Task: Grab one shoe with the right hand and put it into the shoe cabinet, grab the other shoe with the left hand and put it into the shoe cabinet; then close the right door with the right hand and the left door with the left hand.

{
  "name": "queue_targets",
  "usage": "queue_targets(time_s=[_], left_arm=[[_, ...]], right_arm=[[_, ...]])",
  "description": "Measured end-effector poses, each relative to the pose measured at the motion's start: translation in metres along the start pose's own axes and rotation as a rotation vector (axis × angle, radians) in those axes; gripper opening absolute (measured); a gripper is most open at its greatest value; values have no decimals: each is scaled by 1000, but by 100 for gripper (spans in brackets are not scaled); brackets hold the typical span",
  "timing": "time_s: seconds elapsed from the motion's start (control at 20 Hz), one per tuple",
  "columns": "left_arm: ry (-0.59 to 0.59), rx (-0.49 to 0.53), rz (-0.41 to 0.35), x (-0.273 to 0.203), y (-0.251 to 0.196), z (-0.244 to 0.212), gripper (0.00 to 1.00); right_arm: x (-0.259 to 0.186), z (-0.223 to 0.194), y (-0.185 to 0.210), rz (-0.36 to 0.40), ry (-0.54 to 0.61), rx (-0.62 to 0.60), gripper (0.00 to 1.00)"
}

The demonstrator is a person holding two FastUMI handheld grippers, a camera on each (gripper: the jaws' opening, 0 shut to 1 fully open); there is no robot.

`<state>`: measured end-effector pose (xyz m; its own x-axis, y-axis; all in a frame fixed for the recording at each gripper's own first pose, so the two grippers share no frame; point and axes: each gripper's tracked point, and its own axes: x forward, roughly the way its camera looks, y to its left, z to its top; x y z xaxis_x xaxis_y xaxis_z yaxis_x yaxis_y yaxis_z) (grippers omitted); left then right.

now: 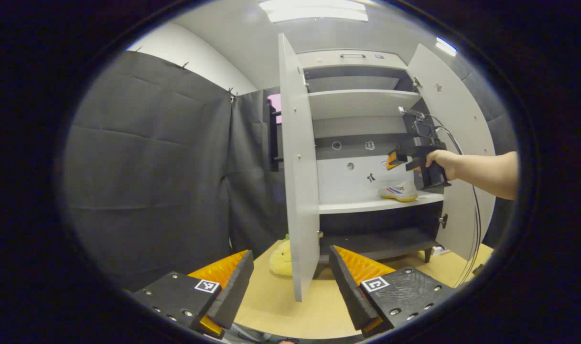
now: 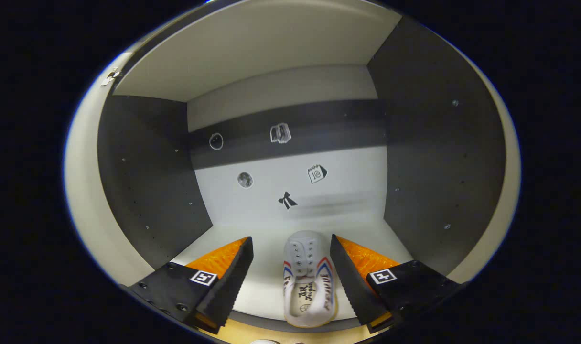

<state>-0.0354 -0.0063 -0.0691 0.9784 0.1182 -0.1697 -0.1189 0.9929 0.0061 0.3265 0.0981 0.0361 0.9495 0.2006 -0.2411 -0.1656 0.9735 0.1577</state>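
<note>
In the right gripper view the shoe (image 2: pixel 308 277) lies on the pale shelf (image 2: pixel 252 239) of the shoe cabinet (image 2: pixel 142 167), its long axis running near to far: toe toward the back wall, heel opening at the shelf's near edge. The right claw (image 2: pixel 290 279) is spread wide, one finger on each side of the shoe, neither pressing on it. Small stickers (image 2: pixel 280 133) dot the back wall beyond the toe, and dark side walls close the compartment left and right.

The left gripper view takes in the whole cabinet from farther off. Both doors stand open: the left door (image 1: pixel 297 177) edge-on near the middle of the view, the right door (image 1: pixel 455 143) swung out to the right. There the shoe (image 1: pixel 399 192) sits at the right end of the middle shelf, with the right claw (image 1: pixel 392 160) just above it, held by a hand (image 1: pixel 442 160) reaching in from the right, a cable (image 1: pixel 472 200) trailing down. The left claw (image 1: pixel 290 282) is spread and holds nothing, low over the wooden counter (image 1: pixel 281 301). A yellow plush toy (image 1: pixel 282 259) sits on the counter beside the left door's foot. Dark cloth covers the wall to the left.
</note>
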Motion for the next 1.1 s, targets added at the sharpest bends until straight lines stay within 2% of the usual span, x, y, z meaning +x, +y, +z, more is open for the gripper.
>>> queue_targets(time_s=[0.25,0.5,0.7,0.85,1.05,1.1], left_arm=[[38,-26,-138,23,-38,-13,92],[102,-24,-261,51,-77,-43,92],[182,-16,-325,68,-100,-86,92],[248,7,-358,82,-117,-129,92],[360,18,-415,92,-141,-185,92],[389,20,-427,94,-146,-198,92]], right_arm=[[-81,12,-6,10,-114,-68,98],[-154,0,-15,-12,-166,-99,98],[-200,-20,-28,-39,-167,-98,98],[-231,-32,-42,-84,-202,-147,98],[-261,-58,-47,-113,-177,-147,98],[-267,-62,-48,-115,-172,-144,93]])
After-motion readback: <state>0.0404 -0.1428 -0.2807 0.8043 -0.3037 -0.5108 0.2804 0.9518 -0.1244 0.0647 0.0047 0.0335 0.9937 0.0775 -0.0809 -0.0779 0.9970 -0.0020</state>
